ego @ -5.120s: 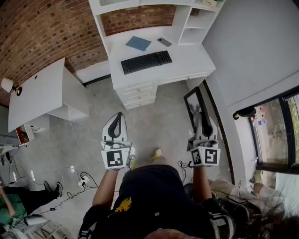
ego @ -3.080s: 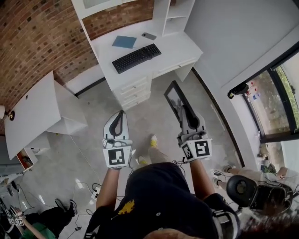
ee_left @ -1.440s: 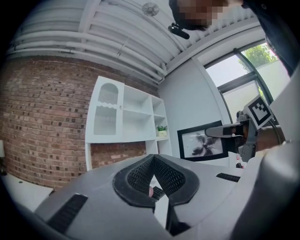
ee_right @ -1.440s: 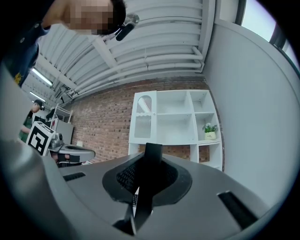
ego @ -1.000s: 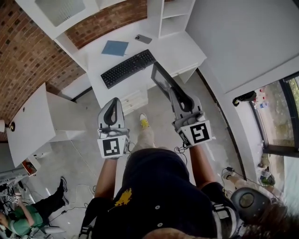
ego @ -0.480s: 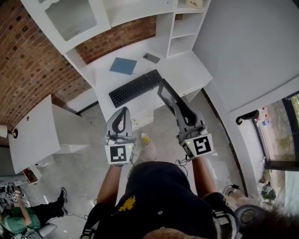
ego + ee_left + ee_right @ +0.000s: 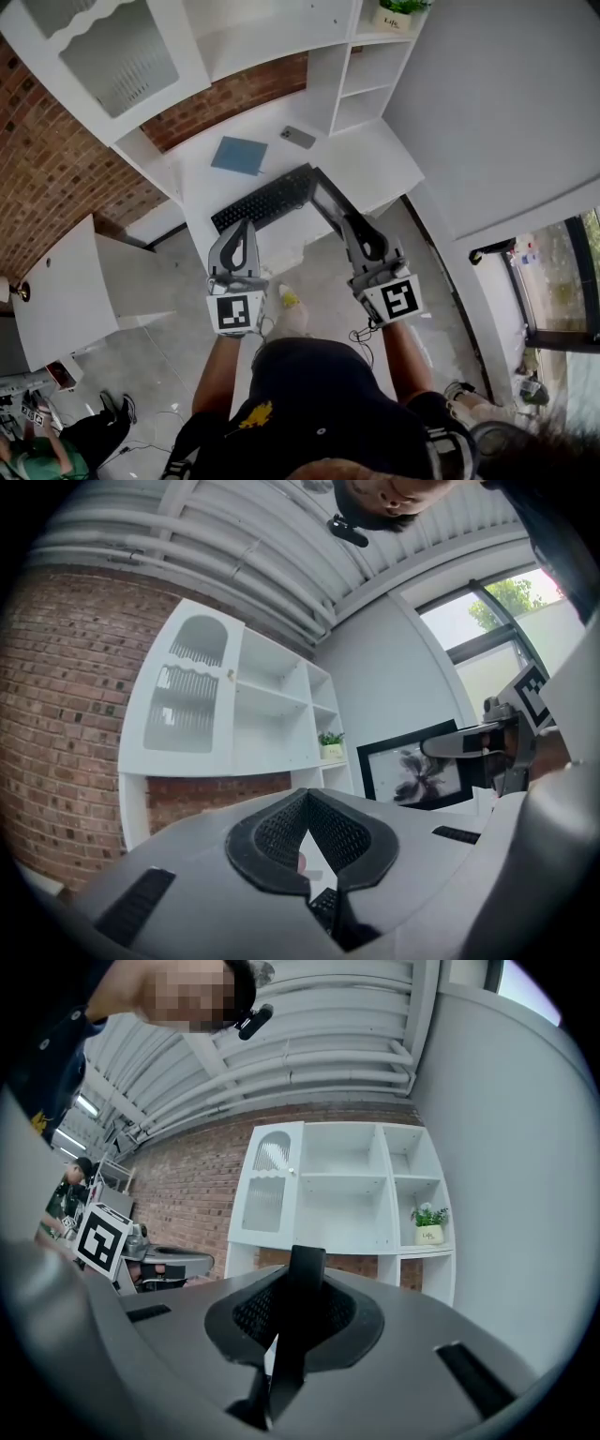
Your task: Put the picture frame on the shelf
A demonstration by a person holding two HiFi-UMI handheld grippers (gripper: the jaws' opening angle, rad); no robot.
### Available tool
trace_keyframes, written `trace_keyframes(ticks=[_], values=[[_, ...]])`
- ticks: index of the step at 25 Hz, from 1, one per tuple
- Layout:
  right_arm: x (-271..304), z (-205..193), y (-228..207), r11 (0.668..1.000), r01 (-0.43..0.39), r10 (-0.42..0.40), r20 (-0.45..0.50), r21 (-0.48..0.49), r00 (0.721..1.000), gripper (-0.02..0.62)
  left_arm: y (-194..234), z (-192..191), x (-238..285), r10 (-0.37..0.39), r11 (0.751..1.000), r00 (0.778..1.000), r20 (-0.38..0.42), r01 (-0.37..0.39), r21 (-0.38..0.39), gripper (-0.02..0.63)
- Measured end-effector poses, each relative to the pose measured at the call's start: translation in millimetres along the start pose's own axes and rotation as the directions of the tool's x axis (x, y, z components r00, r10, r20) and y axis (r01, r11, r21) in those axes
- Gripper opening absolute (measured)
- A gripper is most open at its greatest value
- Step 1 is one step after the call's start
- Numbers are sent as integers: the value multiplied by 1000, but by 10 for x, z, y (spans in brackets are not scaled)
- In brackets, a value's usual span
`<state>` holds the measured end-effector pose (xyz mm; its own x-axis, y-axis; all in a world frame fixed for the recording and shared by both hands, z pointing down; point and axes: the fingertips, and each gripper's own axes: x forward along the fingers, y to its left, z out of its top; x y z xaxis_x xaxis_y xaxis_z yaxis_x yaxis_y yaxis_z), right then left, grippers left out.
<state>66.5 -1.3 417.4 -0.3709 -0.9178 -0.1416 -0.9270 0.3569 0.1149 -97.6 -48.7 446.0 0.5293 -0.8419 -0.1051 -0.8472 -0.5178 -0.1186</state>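
R gripper [image 7: 351, 228]: jaws almost together, clamped on the picture frame [image 7: 327, 198]. Pads press both faces of its black rim at the near edge. In the right gripper view the frame sits edge-on btwn the pads and sticks out fwd past the tips, leaning a bit to the right. The left gripper view shows its front: dark print, white mat, black border. Frame is in the air, held only by this gripper, over the desk [image 7: 380, 161] beside the near end of the keyboard [image 7: 261, 200].

Shelf unit [image 7: 367, 77] is straight ahead of R gripper, well apart from the frame. Potted plant [image 7: 397, 8] sits in a right-hand compartment, ahead and to the gripper's right.

L gripper [image 7: 241, 231]: jaws shut tip to tip, nothing btwn them, only the gap btwn the pads behind the tips. It's left of R gripper, abt level w/ it, and clear of the frame.
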Motion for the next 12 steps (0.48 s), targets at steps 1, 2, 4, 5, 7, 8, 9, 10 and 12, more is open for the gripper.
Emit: trace_keyframes(ticks=[1,2,4,5,7,8,9,10,12], values=[[80,8,-56,1000,-2,2,10,4,1000,29,27,10,93,-2,1000,1000,1,2,0,18],[160,24,-112,1000,-4,4,20,13,1000,29,58,26,184,-3,1000,1000,2,3,-1,18],[304,58,-232,998,-8,7,17,68,1000,29,125,59,340,0,1000,1000,6,0,-5,18],[366,72,-299,994,-6,6,8,112,1000,29,166,64,410,4,1000,1000,5,-4,-5,18],[500,108,-423,989,3,-3,2,150,1000,29,262,53,550,11,1000,1000,-4,-11,-8,18],[584,136,-468,991,6,-7,8,136,1000,29,309,51,623,14,1000,1000,-6,-14,-11,17],[673,157,-502,993,5,-7,14,116,1000,29,351,59,693,15,1000,1000,-2,-15,-14,18],[761,161,-531,995,2,-3,15,104,1000,29,391,74,756,17,1000,1000,4,-17,-16,18],[937,119,-574,995,-6,5,5,97,1000,29,498,95,864,25,999,1000,17,-25,-20,18]])
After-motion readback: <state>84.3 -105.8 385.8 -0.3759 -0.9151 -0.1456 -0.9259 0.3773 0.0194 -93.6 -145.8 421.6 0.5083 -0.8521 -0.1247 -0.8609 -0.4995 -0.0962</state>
